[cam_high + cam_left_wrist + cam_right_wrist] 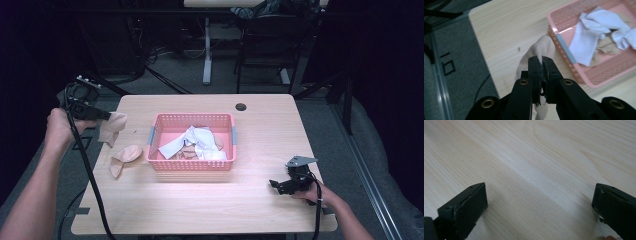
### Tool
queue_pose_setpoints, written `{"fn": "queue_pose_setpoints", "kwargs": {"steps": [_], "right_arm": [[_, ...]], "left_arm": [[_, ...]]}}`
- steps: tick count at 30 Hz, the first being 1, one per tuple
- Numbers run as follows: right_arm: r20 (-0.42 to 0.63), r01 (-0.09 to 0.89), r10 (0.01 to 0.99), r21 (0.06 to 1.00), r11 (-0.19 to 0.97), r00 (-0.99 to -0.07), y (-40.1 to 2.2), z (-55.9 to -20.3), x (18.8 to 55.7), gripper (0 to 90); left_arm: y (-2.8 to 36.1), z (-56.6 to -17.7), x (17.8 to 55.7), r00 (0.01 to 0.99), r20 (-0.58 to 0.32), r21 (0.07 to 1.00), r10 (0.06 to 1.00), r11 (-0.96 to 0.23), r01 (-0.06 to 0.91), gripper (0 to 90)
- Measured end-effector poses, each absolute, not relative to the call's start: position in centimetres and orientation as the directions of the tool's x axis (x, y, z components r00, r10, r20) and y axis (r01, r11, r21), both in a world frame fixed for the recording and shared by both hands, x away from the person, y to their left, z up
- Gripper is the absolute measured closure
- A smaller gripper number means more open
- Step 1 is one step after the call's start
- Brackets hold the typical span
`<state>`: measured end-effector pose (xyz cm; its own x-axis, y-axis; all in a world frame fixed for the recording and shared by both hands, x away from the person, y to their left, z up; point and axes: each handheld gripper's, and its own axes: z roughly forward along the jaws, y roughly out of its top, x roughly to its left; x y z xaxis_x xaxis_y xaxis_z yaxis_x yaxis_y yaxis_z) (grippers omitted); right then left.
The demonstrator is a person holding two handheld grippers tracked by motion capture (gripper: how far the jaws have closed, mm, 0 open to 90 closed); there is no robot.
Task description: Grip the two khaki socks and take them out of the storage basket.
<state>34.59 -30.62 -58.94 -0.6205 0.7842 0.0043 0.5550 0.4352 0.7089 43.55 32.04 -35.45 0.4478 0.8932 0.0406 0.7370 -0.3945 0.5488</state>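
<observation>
Pinched tight, the left gripper (541, 59) holds a soft beige sock (541, 47), which hangs limp over the left edge of the wooden table (200, 200), its long axis pointing down. Beside it to the right stands the pink plastic mesh basket (191, 164), heaped with white and beige cloths, and another beige sock (126, 156), probably its mate, lies crumpled just left of the basket. Wide open and empty, the right gripper (539, 207) rests low over bare wood, well apart from it all.
</observation>
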Motion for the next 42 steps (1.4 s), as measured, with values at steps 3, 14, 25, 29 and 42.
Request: {"fn": "queue_pose_setpoints", "kwargs": {"steps": [3,14,25,29,42], "right_arm": [[0.002,0.554,0.784,0.709,0.437,-0.621,-30.6,-58.9,34.6,0.0],[0.002,0.556,0.786,0.708,0.435,-0.618,-30.6,-58.9,34.6,0.0],[0.003,0.555,0.785,0.709,0.435,-0.62,-30.6,-58.9,34.6,0.0],[0.003,0.555,0.785,0.709,0.435,-0.62,-30.6,-58.9,34.6,0.0],[0.002,0.555,0.785,0.709,0.436,-0.619,-30.6,-58.9,34.6,0.0]], "left_arm": [[33.1,-37.6,44.1,0.413,0.009,0.545,0.911,-0.351,0.761,85.6],[33.5,-43.4,46.7,0.331,-0.026,0.521,0.943,-0.27,0.81,85.6],[32.6,-48.6,48.5,0.315,-0.043,0.444,0.948,-0.265,0.856,85.5],[32.3,-49.9,49.4,0.296,-0.052,0.443,0.954,-0.244,0.863,85.5],[31.2,-52.4,50.8,0.265,-0.062,0.389,0.962,-0.221,0.894,81.4]]}}
